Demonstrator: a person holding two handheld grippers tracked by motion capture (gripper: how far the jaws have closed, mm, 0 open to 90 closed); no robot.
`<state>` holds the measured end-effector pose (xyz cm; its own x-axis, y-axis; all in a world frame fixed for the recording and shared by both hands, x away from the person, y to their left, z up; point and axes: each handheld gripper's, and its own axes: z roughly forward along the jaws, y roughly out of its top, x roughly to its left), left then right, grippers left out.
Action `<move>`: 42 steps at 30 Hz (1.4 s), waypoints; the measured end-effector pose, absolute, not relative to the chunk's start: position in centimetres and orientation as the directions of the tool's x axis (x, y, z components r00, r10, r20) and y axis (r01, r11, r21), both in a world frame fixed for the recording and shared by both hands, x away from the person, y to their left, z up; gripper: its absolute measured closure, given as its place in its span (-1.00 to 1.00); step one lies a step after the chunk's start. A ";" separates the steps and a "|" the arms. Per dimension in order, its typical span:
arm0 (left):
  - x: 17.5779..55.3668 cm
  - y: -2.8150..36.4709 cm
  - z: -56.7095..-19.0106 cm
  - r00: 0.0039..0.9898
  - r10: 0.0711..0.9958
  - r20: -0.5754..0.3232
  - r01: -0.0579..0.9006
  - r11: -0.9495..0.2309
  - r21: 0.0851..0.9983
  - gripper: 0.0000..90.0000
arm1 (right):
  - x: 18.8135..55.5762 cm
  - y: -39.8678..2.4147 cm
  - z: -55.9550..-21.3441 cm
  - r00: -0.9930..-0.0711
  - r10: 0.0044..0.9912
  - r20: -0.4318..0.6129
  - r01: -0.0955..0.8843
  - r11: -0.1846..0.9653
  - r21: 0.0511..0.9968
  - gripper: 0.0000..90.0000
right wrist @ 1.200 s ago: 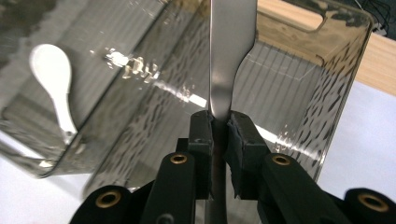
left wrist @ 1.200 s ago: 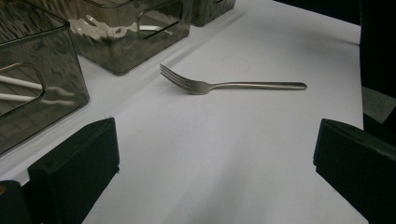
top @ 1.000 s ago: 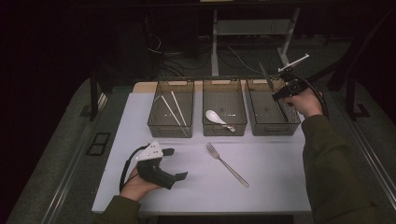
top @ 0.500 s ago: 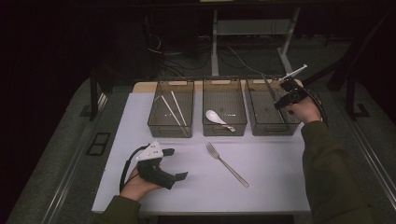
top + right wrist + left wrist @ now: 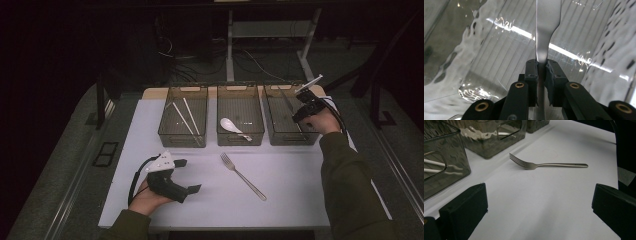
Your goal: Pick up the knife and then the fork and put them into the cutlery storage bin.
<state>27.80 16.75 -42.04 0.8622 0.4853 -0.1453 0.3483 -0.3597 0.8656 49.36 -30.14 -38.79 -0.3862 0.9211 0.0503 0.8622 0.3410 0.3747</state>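
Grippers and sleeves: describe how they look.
The left gripper is a black, angular tool with broad block jaws, a grey three-cornered plate and a looping black cable. The right gripper is black with brass-coloured pivot rivets. Both forearms wear dark olive sleeves.

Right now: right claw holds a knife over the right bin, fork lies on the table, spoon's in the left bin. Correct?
One slip: the spoon is in the middle bin, not the left; the high view shows it. The left bin holds chopsticks. The rest stands: right claw grips the knife over the right bin, fork on the table.
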 end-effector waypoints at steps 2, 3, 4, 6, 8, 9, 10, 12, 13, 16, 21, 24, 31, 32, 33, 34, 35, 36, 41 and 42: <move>27.8 16.8 -42.0 0.861 0.487 -0.147 0.350 -0.359 0.865 -1.00 | 49.4 -29.9 -38.9 -0.393 0.919 0.042 0.860 0.351 0.370 0.77; 27.8 16.8 -42.0 0.861 0.488 -0.146 0.350 -0.360 0.865 -1.00 | 49.4 -29.8 -38.9 -0.395 0.918 0.038 0.860 0.355 0.367 0.77; 27.8 16.8 -42.0 0.860 0.489 -0.146 0.351 -0.359 0.865 -1.00 | 49.4 -29.7 -39.0 -0.401 0.916 0.036 0.859 0.361 0.364 0.76; 27.8 16.8 -42.0 0.860 0.489 -0.147 0.351 -0.359 0.865 -1.00 | 49.5 -29.5 -39.1 -0.404 0.914 0.034 0.858 0.366 0.360 0.76; 27.8 16.8 -42.0 0.860 0.489 -0.146 0.351 -0.358 0.865 -1.00 | 49.5 -29.3 -39.3 -0.406 0.913 0.030 0.859 0.370 0.354 0.76; 27.8 16.8 -42.0 0.860 0.489 -0.147 0.351 -0.358 0.865 -1.00 | 49.5 -29.2 -39.3 -0.405 0.914 0.028 0.861 0.371 0.349 0.75; 27.8 16.8 -42.0 0.860 0.489 -0.147 0.351 -0.358 0.865 -1.00 | 49.6 -29.1 -39.4 -0.408 0.913 0.031 0.861 0.373 0.347 0.75; 27.8 16.8 -42.0 0.860 0.489 -0.146 0.351 -0.359 0.865 -1.00 | 49.6 -29.0 -39.6 -0.407 0.913 0.037 0.863 0.371 0.342 0.74; 27.8 16.7 -42.0 0.860 0.489 -0.146 0.351 -0.359 0.865 -1.00 | 49.7 -29.0 -39.7 -0.408 0.912 0.042 0.865 0.372 0.338 0.73; 27.7 16.7 -42.0 0.861 0.488 -0.146 0.350 -0.359 0.865 -1.00 | 49.7 -28.8 -39.9 -0.407 0.912 0.043 0.869 0.372 0.327 0.71; 27.8 16.8 -42.0 0.861 0.488 -0.145 0.350 -0.360 0.865 -1.00 | 49.7 -29.0 -39.9 -0.403 0.914 0.050 0.872 0.367 0.323 0.77; 27.7 16.7 -42.0 0.860 0.489 -0.147 0.351 -0.357 0.866 -1.00 | 49.5 -29.2 -39.4 -0.404 0.913 0.061 0.865 0.360 0.350 0.72; 27.7 16.7 -42.0 0.860 0.489 -0.145 0.350 -0.359 0.865 -1.00 | 48.7 -29.8 -37.6 -0.399 0.906 0.140 0.835 0.296 0.463 0.31; 27.7 16.7 -42.0 0.860 0.489 -0.145 0.350 -0.359 0.865 -1.00 | 48.5 -30.0 -37.3 -0.401 0.903 0.156 0.827 0.283 0.485 0.27; 27.7 16.6 -42.0 0.860 0.489 -0.146 0.350 -0.359 0.865 -1.00 | 48.3 -30.1 -36.9 -0.407 0.898 0.169 0.818 0.275 0.505 0.23; 27.7 16.6 -42.0 0.860 0.489 -0.145 0.350 -0.359 0.865 -1.00 | 48.0 -30.2 -36.6 -0.415 0.891 0.182 0.808 0.269 0.524 0.20; 27.7 16.6 -42.0 0.860 0.489 -0.145 0.350 -0.359 0.865 -1.00 | 47.7 -30.3 -36.3 -0.426 0.885 0.189 0.795 0.266 0.546 0.15; 27.7 16.6 -42.0 0.860 0.490 -0.145 0.350 -0.359 0.865 -1.00 | 47.4 -30.3 -36.0 -0.429 0.883 0.191 0.781 0.257 0.569 0.12; 27.7 16.5 -42.0 0.862 0.486 -0.141 0.347 -0.365 0.864 -1.00 | 45.9 -30.3 -35.0 -0.455 0.866 0.209 0.742 0.238 0.626 -0.03; 27.7 16.5 -42.0 0.862 0.486 -0.141 0.347 -0.365 0.864 -1.00 | 45.6 -30.2 -34.8 -0.462 0.863 0.204 0.736 0.245 0.631 -0.07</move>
<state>27.68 16.53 -42.05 0.8625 0.4860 -0.1411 0.3471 -0.3652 0.8638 45.62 -30.24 -34.85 -0.4619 0.8631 0.2040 0.7360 0.2447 0.6312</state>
